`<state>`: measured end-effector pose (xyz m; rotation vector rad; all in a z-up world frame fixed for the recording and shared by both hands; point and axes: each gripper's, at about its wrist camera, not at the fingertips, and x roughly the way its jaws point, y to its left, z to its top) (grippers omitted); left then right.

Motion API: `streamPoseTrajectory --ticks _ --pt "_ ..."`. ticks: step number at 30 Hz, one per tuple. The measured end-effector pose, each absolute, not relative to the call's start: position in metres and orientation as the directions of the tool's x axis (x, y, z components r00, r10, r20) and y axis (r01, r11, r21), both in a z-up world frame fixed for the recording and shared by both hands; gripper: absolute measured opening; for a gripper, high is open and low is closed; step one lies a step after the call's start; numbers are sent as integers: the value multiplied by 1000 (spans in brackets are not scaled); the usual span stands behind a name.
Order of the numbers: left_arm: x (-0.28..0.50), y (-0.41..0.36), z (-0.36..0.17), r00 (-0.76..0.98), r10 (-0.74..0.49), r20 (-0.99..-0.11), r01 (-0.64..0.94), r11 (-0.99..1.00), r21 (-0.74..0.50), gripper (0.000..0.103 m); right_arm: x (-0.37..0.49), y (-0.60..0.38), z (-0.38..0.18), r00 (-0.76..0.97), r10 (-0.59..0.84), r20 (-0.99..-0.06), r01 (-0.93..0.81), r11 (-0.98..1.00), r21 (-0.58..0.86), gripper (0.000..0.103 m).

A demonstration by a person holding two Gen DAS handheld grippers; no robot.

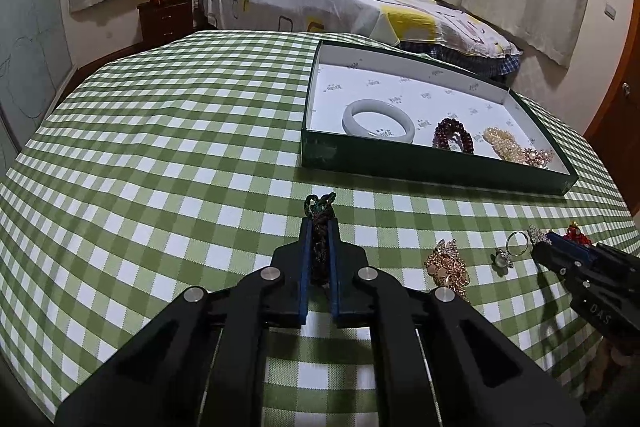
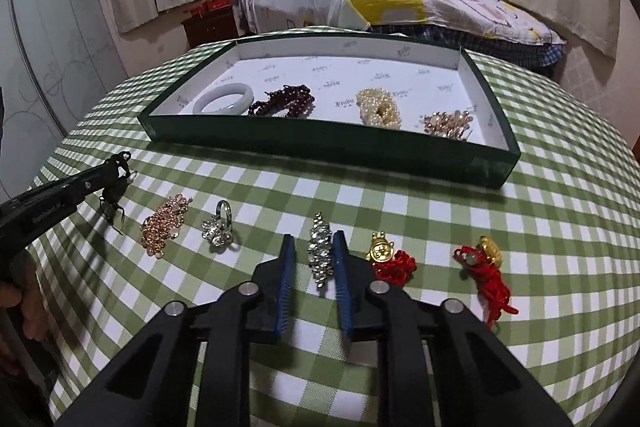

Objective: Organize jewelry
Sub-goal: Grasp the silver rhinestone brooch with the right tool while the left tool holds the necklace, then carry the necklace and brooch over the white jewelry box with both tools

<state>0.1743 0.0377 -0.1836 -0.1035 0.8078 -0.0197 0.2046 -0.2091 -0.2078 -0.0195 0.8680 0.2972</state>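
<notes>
- While a shallow green tray (image 2: 332, 151) is waiting at the back of the checked surface (image 1: 160, 147), two hand-held tongs are working along a row of loose jewelry in front of it.
- Farthest left, the left tongs (image 1: 319, 223) are pinching a dark braided cord bracelet (image 1: 320, 211) tight between their blue pads; in the right wrist view its tail is dangling down to the cloth, so it should be lifted higher before it travels.
- Next along, a rose-gold beaded piece (image 2: 164, 227) and a crystal ring (image 2: 219, 231) are lying untouched, each near its neighbour but apart.
- Toward the middle, the right tongs (image 2: 315, 247) are standing partly open, one finger on either side of a long rhinestone brooch (image 2: 321, 253); whether the pads are touching it yet cannot be told.
- Closing slowly and squarely across the brooch's narrow width looks wisest, since hard faceted stones are likely to slip or twist.
- Further right, two gold charms on red cord (image 2: 390, 259) (image 2: 486, 269) are lying clear of the tongs.
- Inside the tray, a pale bangle (image 2: 224, 99), dark red beads (image 2: 282, 101), a pearl bracelet (image 2: 378, 107) and a pink crystal cluster (image 2: 448, 123) are already filling the front row, so open white floor behind them seems the safer drop spot.
</notes>
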Motion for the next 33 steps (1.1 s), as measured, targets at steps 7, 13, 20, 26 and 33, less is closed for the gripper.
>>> streamPoseTrajectory --ticks 7,13,20,26,33 --pt "173 36 -180 697 -59 -714 -18 995 -99 8 201 -212 -206 618 251 -745 -267 958 101 13" --pt "170 35 -173 710 -63 -702 -11 995 -101 8 197 -214 -199 641 258 -723 -267 958 106 13" --pt "166 33 -164 727 -68 -683 -2 995 -100 8 193 -217 -189 663 263 -701 -261 959 112 13" --pt "164 29 -154 744 -79 -664 11 994 -106 8 191 -221 -178 689 262 -676 -252 961 115 13" --pt "168 20 -132 775 -110 -623 42 992 -122 8 194 -229 -158 725 263 -636 -240 963 124 13"
